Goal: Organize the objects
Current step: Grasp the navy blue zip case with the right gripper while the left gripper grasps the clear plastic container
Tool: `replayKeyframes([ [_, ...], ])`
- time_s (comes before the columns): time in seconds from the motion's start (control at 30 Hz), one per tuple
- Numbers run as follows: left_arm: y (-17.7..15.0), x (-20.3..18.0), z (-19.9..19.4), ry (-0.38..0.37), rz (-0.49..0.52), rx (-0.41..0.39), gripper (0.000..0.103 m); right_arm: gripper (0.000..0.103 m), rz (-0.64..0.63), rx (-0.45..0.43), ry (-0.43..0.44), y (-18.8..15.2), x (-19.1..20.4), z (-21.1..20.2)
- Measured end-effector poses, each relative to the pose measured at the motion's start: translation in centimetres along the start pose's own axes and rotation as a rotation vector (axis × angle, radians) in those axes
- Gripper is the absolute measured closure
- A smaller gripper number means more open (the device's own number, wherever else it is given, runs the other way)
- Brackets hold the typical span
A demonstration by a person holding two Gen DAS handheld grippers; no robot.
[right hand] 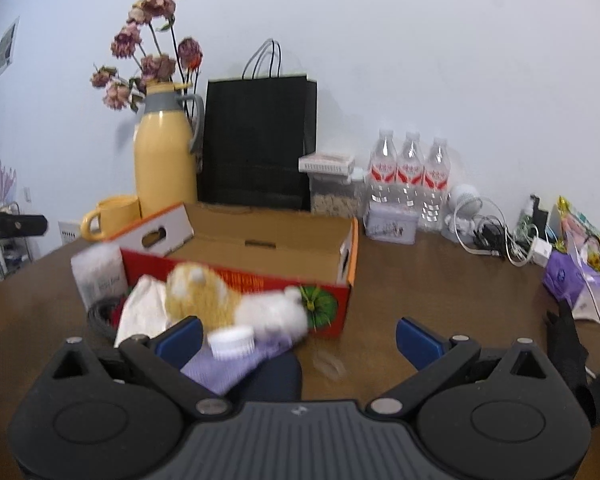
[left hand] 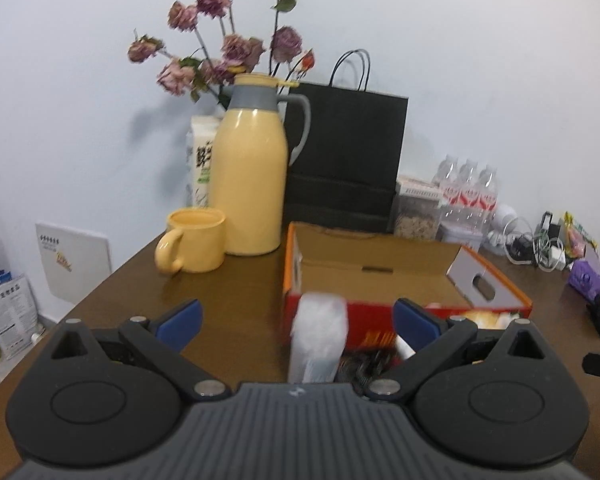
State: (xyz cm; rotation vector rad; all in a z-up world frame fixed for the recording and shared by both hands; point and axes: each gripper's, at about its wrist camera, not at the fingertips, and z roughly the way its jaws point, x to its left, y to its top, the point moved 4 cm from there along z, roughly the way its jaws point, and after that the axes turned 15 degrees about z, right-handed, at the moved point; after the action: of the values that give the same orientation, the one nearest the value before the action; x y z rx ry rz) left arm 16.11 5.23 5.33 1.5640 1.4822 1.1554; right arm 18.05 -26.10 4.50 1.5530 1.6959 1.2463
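While both grippers, left (left hand: 296, 322) and right (right hand: 299, 334), gape wide (nothing held), a fluffy yellow-white plush toy (right hand: 224, 298) lies against the open red cardboard box (right hand: 260, 276).

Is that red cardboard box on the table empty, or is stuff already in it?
Empty, as far as shows: the red cardboard box stands open with bare brown walls and floor. The plush toy lies outside, in front of it.
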Motion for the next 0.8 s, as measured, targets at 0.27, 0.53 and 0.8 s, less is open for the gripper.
replayKeyframes([
  [0.27,-4.0,1.3,-1.1,-0.006,-0.004,0.075,0.000,0.000,0.022,0.129,-0.029,-4.4,-1.9,0.9],
  [0.53,-5.1,2.3,-2.1,0.015,-0.030,0.086,0.000,0.000,0.011,0.212,-0.019,-4.8,-0.4,5.3],
  [0.8,-5.3,2.4,-2.3,0.014,-0.035,0.087,0.000,0.000,0.013,0.275,-0.020,-5.9,0.9,8.5],
])
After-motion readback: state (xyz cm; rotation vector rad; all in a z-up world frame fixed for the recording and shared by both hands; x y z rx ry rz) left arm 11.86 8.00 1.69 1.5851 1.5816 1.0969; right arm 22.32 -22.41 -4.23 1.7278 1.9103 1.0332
